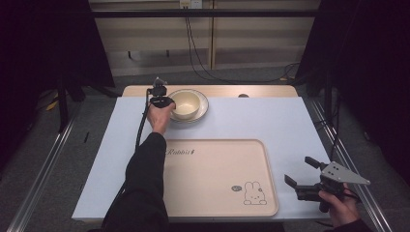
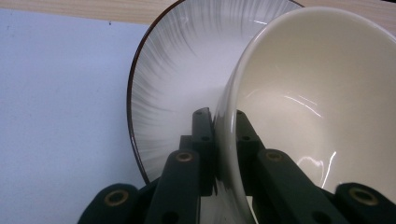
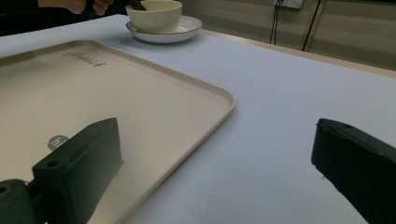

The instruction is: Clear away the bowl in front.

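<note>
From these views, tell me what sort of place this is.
Probably a lab recording station, not a dining room. The table stands between metal rails and black curtains, with cables hanging down the back wall. A bowl, plate and tray are the only tableware.

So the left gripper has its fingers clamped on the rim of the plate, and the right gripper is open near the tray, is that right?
Not quite. The left gripper has its fingers clamped on the rim of the cream bowl, one inside and one outside its wall, as the left gripper view shows. The bowl sits on the plate. The right gripper is open near the tray.
</note>
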The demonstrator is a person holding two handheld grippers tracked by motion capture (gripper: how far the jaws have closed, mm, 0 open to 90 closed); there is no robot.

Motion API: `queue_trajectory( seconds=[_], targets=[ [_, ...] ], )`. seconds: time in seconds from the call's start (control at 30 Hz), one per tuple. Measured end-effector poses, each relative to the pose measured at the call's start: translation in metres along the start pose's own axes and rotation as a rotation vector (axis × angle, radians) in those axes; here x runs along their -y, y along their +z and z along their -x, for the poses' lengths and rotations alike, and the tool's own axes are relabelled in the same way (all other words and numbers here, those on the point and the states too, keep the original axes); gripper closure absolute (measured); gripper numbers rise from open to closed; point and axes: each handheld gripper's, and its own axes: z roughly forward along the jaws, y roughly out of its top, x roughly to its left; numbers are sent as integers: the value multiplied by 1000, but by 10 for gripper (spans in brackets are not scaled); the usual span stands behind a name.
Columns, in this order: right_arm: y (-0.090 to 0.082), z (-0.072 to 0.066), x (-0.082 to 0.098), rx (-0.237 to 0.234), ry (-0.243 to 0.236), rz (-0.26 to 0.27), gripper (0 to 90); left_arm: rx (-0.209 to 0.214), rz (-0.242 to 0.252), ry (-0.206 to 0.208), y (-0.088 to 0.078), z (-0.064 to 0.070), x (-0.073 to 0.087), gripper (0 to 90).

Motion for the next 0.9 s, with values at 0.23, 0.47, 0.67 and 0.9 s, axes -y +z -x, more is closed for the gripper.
queue_trajectory(
  seconds=[0.23, 0.47, 0.67, 0.9],
  targets=[
    [-1, 0, 0, -5, 4, 0, 12, 20, 6, -15, -4, -1, -2, 835],
    [-1, 0, 1, -6, -3, 4, 11, 9, 5, -12, -6, -2, -2, 834],
    [-1, 0, 0, -7, 1, 1, 11, 8, 8, -16, -9, -4, -3, 833],
    [-1, -1, 0, -8, -4, 10, 10, 24, 26, -15, -15, -4, -4, 833]
  ],
)
